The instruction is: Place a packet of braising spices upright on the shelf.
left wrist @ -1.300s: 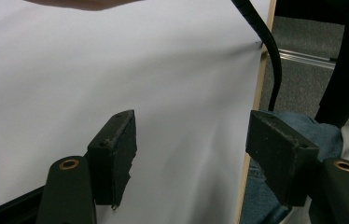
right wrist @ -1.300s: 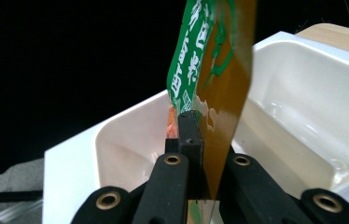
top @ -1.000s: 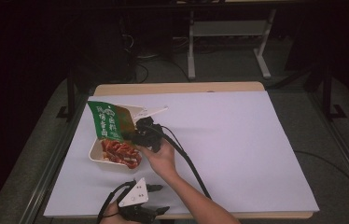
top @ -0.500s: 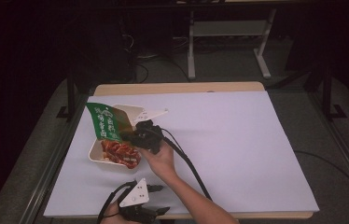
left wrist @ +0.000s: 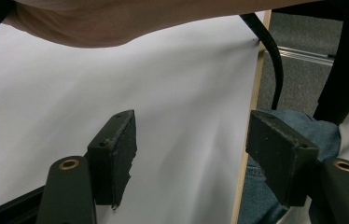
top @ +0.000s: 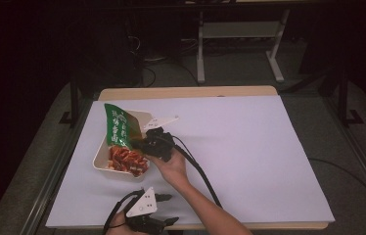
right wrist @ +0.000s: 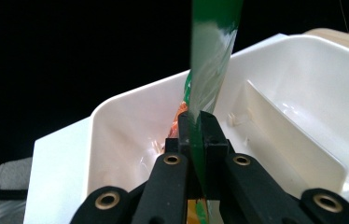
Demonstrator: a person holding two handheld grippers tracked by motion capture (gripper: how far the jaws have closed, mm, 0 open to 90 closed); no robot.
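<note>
Surface [top: 249, 147]: a white sheet laid over a wooden top, whose pale edge is seen along the far side.

Tray [top: 102, 157]: a white compartmented tray, set on the left part of the surface. Its near compartment is loaded with red-orange food pieces [top: 127, 160]. In the right gripper view the tray [right wrist: 303, 93] is seen as a white moulded wall with an inner divider.

Green packet [top: 117, 126]: a printed snack bag, held over the tray, tilted, its lower end above the food. In the right gripper view the green packet [right wrist: 210, 51] is seen edge-on, rising upright from between the fingers.

Right gripper [top: 148, 145]: held in a hand [top: 171, 165] just beside the tray's right rim, a cable trailing back toward the near edge of the surface. In its own view the right gripper [right wrist: 200, 135] is clamped tight on the packet's edge (the fingers [right wrist: 215, 135] pressed flat against the film on both sides).

Left gripper [top: 164, 210]: held well short of the tray, at the near edge of the surface, grey plate on top. In its own view the left gripper [left wrist: 191, 154] is seen with fingers [left wrist: 116, 154] spread wide, nothing between them, the white sheet beneath.
</note>
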